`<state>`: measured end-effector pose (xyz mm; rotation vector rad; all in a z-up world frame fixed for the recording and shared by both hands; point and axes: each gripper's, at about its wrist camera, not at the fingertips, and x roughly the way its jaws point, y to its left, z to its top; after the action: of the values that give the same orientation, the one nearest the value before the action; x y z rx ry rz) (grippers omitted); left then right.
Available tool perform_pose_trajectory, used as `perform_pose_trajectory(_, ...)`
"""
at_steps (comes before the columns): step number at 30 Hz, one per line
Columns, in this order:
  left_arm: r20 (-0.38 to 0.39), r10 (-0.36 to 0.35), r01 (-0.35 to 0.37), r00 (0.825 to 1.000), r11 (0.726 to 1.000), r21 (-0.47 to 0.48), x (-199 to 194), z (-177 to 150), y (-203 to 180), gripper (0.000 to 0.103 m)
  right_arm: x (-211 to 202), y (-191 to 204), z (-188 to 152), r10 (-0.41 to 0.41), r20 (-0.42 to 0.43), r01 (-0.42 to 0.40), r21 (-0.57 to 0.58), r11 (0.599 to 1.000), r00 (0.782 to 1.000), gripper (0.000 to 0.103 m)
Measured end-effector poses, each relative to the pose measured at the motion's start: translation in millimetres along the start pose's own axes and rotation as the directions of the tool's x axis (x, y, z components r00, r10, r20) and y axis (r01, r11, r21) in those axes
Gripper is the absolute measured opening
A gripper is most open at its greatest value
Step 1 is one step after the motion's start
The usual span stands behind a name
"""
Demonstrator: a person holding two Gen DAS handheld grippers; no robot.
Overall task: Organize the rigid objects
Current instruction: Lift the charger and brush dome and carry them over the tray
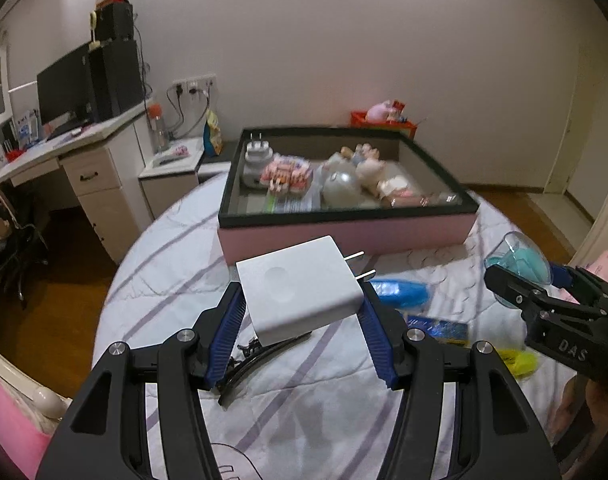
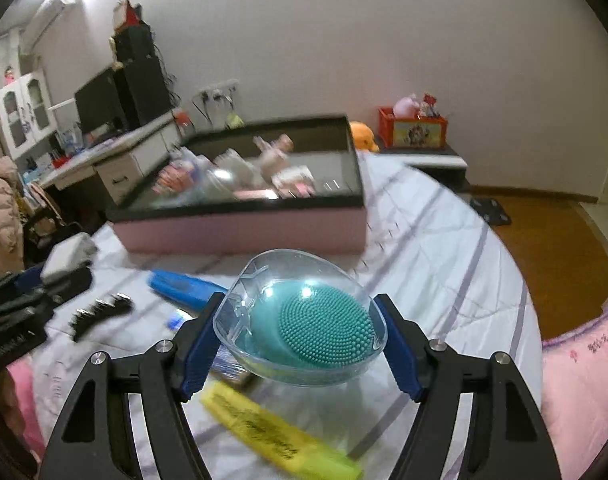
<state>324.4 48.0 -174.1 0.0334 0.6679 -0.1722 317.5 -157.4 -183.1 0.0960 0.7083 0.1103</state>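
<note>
white charger (image 1: pixel 300 286) clamped in left tool (image 1: pixel 302 312); right tool (image 2: pixel 300 334) grips teal brush case (image 2: pixel 304 320).

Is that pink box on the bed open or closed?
Open. The pink box has no lid on it, and both views look straight down onto what lies inside, such as a white plug and a doll.

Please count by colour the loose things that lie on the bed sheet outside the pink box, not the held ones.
Blue: 2, a blue packet and a small blue pack
Yellow: 1, a yellow highlighter
Black: 1, a black hair clip
Total: 4
</note>
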Motion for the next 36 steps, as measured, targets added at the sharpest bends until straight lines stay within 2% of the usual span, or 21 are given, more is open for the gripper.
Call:
perform_pose_trajectory(9,0.123,0.025,-0.027,0.992,1.000,0.014,-50.5,14.6,-13.6,0.058,-61.7,47.5,24.5,0.071,0.152,-0.058,-0.092,0.994,0.986,0.074)
perform_pose_trajectory(11,0.148,0.018,-0.020,0.989,1.000,0.011,-62.3,17.0,-15.6,0.058,-69.4,55.1,26.4,0.067,0.169,-0.049,-0.111,0.993,0.983,0.074)
perform_pose_trajectory(14,0.181,0.053,-0.056,0.982,0.998,0.015,-76.5,18.8,-16.0,0.058,-78.7,64.2,29.0,0.054,0.197,-0.027,-0.136,0.990,0.979,0.074)
perform_pose_trajectory(19,0.242,0.094,-0.103,0.966,0.994,0.024,-97.5,24.0,-16.3,0.058,-95.9,71.0,34.8,0.061,0.243,-0.024,-0.153,0.988,0.968,0.074)
perform_pose_trajectory(27,0.310,0.097,-0.113,0.946,0.993,0.035,-114.1,37.8,-18.6,0.058,-112.1,74.6,47.3,0.064,0.289,-0.015,-0.167,0.986,0.955,0.074)
perform_pose_trajectory(36,0.414,0.116,-0.164,0.903,0.983,0.083,-110.3,65.9,-26.9,0.058,-116.4,74.7,69.6,0.058,0.347,0.002,-0.171,0.985,0.936,0.074)
